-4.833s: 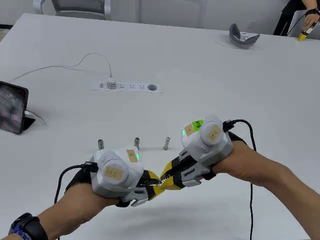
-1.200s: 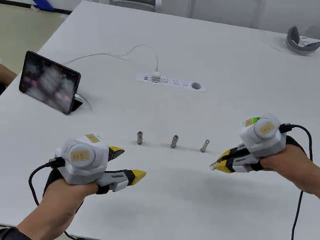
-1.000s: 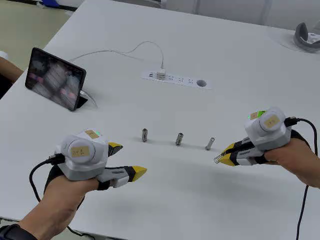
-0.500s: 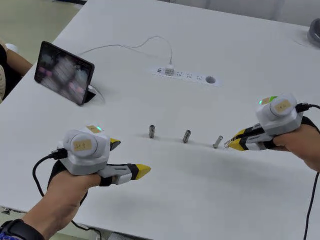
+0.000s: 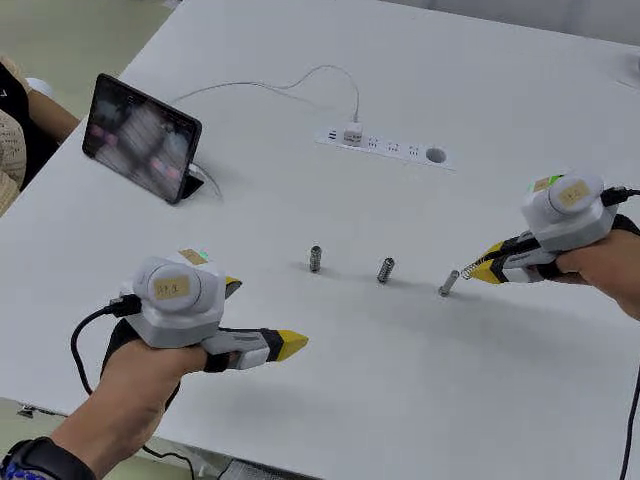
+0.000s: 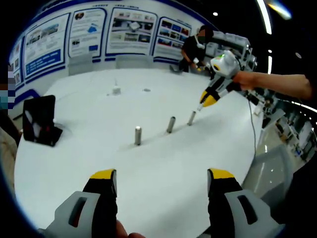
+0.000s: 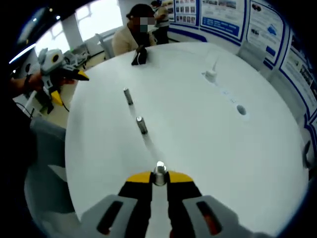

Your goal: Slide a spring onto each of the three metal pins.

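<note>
Evidently the last of the three is in hand. The right hand-held gripper (image 5: pixel 488 271) has its yellow-tipped jaws pressed together on a small silver coil spring (image 5: pixel 467 268). The spring sticks out past the tips and points down toward the bare short metal pin (image 5: pixel 447 284) at the right end of the row. Its free end hangs just beside that pin's top, not yet over it. In the right gripper view the coil is seen end-on between the jaws.

The left-end metal pin (image 5: pixel 315 258) and the middle metal pin (image 5: pixel 385 269), upright on the white table (image 5: pixel 400 390), look ribbed, as if already sleeved. They are too small to be sure. The left hand-held gripper (image 6: pixel 162 176) hovers well apart from the row, jaws spread wide with nothing between them.

The spring is probably very light and elastic. Squeezed hard across its coils it may flatten or shoot out sideways, and the round wire offers little purchase. A hold near its rear end, as here, leaves the open mouth free. It will likely need lining up with the pin's axis before it slides down.
</note>
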Tool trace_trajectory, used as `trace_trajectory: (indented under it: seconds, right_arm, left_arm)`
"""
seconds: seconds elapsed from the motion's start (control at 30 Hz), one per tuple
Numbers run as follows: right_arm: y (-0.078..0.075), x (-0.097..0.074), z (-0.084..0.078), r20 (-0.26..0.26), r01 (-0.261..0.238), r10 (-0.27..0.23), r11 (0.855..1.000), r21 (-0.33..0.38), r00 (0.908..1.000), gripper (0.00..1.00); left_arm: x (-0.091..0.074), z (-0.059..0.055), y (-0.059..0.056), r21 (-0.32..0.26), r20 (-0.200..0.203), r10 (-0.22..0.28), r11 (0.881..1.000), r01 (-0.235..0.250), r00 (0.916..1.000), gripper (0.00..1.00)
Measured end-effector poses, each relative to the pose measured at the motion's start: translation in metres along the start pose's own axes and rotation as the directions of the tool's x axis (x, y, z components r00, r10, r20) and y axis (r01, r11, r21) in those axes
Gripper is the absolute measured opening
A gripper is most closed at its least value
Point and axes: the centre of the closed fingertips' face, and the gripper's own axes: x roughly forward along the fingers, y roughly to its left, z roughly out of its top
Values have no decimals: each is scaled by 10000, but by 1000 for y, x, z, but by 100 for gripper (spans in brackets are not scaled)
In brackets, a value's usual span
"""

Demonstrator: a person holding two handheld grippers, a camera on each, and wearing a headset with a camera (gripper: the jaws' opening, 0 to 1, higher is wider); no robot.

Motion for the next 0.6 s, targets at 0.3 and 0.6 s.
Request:
trace_trajectory:
  seconds: [0.3, 0.6]
  right_arm:
    - [-2, 10, 1, -102, -112, 112, 9999, -51, 9999, 12]
    - [-2, 18, 2, -208, -225, 223, 9997, -89, 9995, 12]
  left_arm:
    - [0, -1, 0, -52, -38, -11, 10000, 10, 10000, 76]
    - [-1, 1, 2, -36, -38, -10, 10000, 9, 10000, 76]
